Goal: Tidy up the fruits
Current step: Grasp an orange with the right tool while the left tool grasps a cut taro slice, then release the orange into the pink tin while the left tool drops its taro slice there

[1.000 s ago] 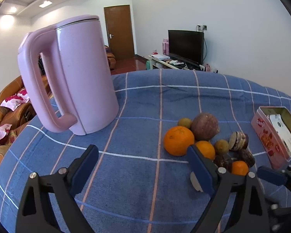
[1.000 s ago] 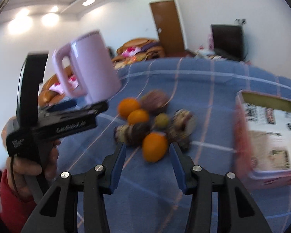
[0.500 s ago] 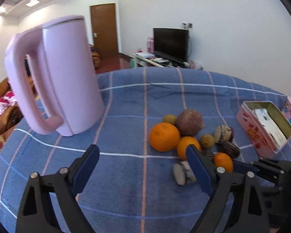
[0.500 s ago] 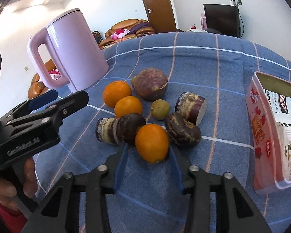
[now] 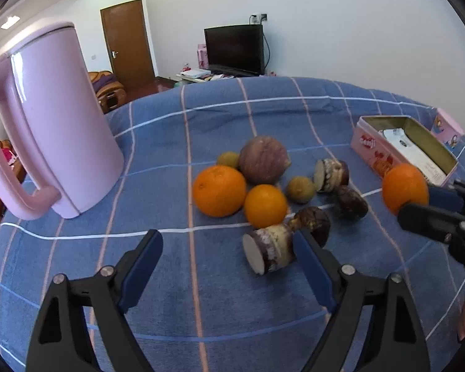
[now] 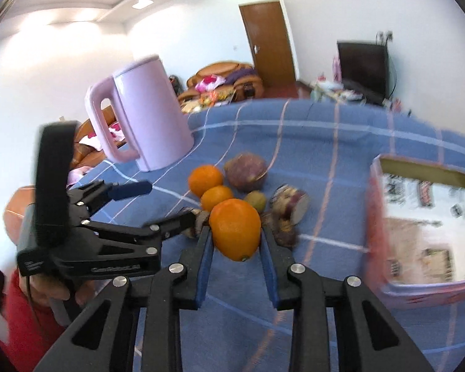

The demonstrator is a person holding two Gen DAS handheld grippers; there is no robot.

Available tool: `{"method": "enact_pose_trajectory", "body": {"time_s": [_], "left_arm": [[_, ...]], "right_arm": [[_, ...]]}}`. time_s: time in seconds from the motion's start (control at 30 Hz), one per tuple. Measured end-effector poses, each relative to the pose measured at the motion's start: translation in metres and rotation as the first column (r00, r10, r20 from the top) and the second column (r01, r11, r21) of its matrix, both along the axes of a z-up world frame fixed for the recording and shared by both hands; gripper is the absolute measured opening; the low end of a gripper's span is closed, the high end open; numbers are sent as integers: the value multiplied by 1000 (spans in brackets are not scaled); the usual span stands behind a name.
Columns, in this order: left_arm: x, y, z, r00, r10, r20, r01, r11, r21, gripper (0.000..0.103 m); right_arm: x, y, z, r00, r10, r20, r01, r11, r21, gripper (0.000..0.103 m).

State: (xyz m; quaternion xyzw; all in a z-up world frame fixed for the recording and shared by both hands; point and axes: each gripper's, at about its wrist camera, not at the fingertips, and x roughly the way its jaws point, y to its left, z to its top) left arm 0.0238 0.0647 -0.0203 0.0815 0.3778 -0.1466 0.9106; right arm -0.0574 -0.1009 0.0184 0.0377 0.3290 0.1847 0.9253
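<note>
Change: right gripper (image 6: 236, 249) has just closed its fingers on an orange (image 6: 235, 228) and lifted it off the pile.
Orange: centre of right view, clear of the blue cloth (image 5: 201, 294).
Left gripper (image 5: 229, 266): fingers apart, narrowing slightly, empty, low centre.
Meaning: first fruit picked; tin (image 6: 378, 217) at right is likely next.

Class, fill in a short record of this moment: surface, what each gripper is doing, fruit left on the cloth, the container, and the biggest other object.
surface: blue checked cloth
right gripper: jaws just closed, now shut on a lifted orange
left gripper: jaws open, holding nothing
fruit on cloth: two oranges, two small green fruits, a round purple-brown fruit, dark cut pieces
container: open pink tin
other: pink kettle
</note>
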Motion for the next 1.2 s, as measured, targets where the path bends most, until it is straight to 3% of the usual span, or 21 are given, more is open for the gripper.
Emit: {"method": "enact_pose_trajectory", "body": {"time_s": [0.17, 0.3, 0.33, 0.4, 0.57, 0.7, 0.93, 1.2], "left_arm": [[7, -6, -7, 998, 21, -51, -23, 999, -31, 89], [15, -18, -24, 992, 66, -105, -61, 997, 43, 82], [16, -17, -23, 991, 63, -114, -61, 998, 22, 79], [16, -12, -23, 990, 64, -125, -65, 998, -9, 60], [18, -1, -21, 988, 98, -119, -104, 994, -41, 32], [18, 5, -19, 987, 112, -114, -122, 989, -86, 32], [-5, 7, 8, 985, 153, 81, -135, 972, -193, 32], [-27, -24, 24, 982, 116, 146, -79, 969, -234, 32]], "right_arm": [[-2, -12, 2, 1000, -24, 1, 23, 999, 28, 32], [-3, -13, 3, 999, -33, 8, 33, 999, 32, 32], [-3, -13, 2, 999, -37, 10, 36, 999, 32, 32], [-3, -15, 2, 999, -49, 14, 48, 998, 31, 32], [2, -20, -2, 996, -84, 9, 84, 996, 24, 32], [2, -24, -1, 993, -112, 36, 111, 994, 11, 32], [-7, -42, 19, 968, -196, 156, 199, 980, -3, 32], [-19, -90, 29, 922, -271, 275, 306, 948, -91, 32]]}}
